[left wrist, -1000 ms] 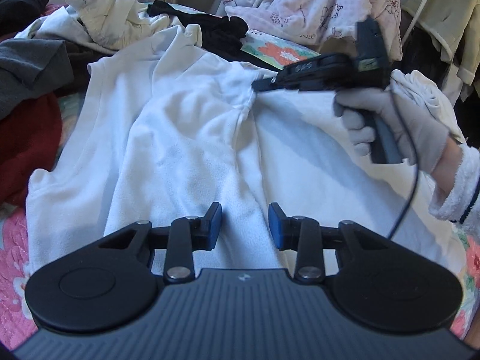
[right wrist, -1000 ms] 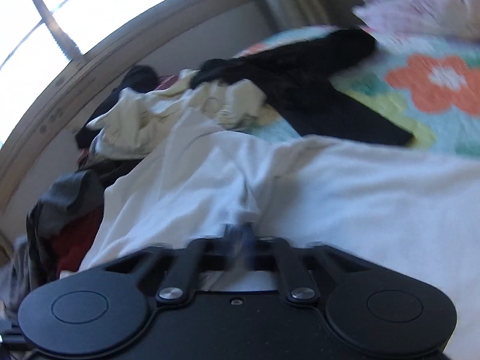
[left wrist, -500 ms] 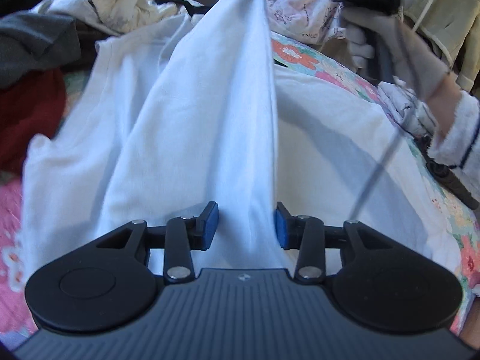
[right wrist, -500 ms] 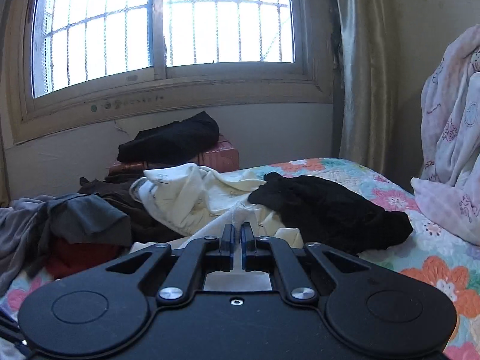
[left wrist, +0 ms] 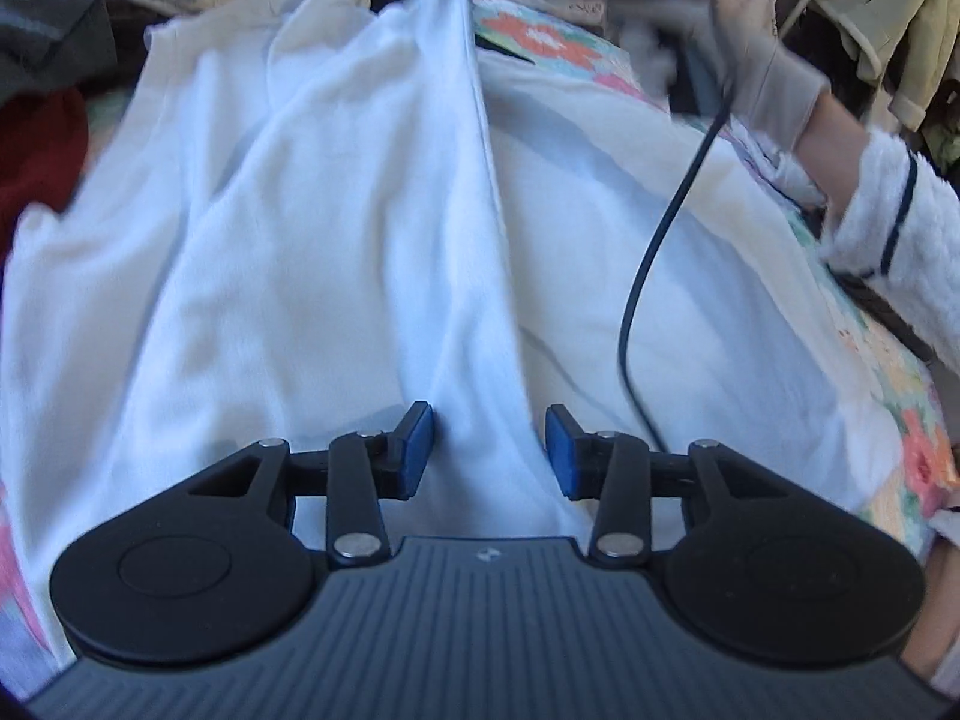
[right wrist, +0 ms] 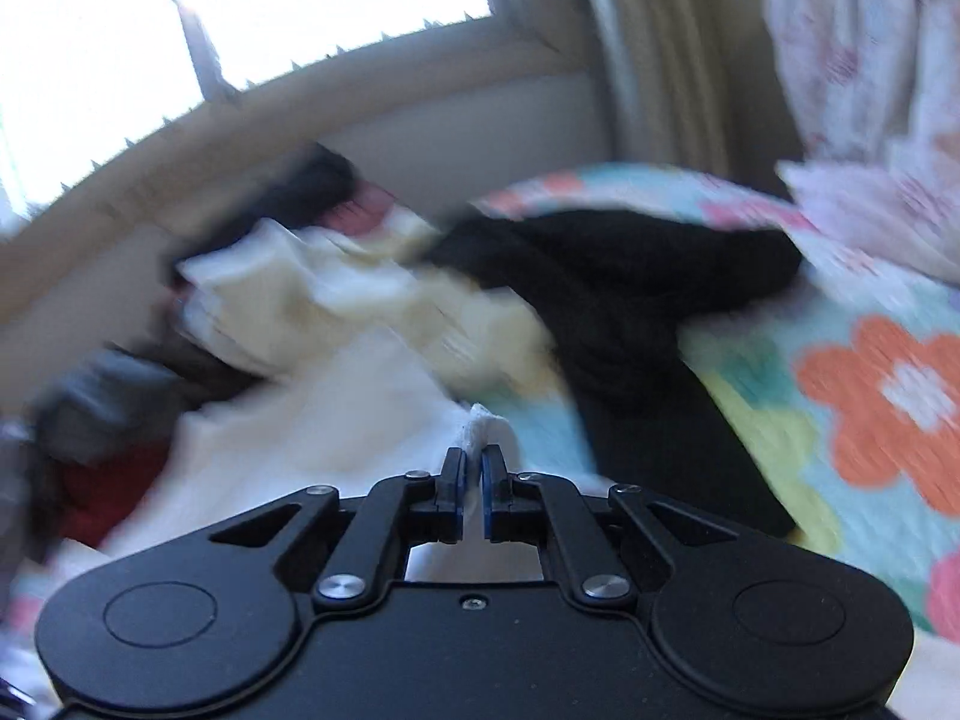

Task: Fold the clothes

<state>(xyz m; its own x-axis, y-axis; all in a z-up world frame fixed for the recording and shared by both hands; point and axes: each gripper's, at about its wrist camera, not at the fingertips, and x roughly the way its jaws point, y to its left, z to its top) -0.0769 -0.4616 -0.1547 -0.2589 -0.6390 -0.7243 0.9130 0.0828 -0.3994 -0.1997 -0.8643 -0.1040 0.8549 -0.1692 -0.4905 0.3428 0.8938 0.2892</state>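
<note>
The white garment point(left wrist: 336, 228) spreads across the middle of the left wrist frame, on the floral bed point(right wrist: 870, 372). The right gripper point(right wrist: 474, 483) has its fingers pinching a raised fold of it; the left gripper point(left wrist: 487, 450) fingers stand spread astride the ridge, not pressing.

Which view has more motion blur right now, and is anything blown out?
Right wrist view: heavy smear across the clothes pile and floral bedspread; the window is blown out white. Left wrist view: sharper; the white garment is mildly soft, only the gloved hand at the top is streaked.
</note>
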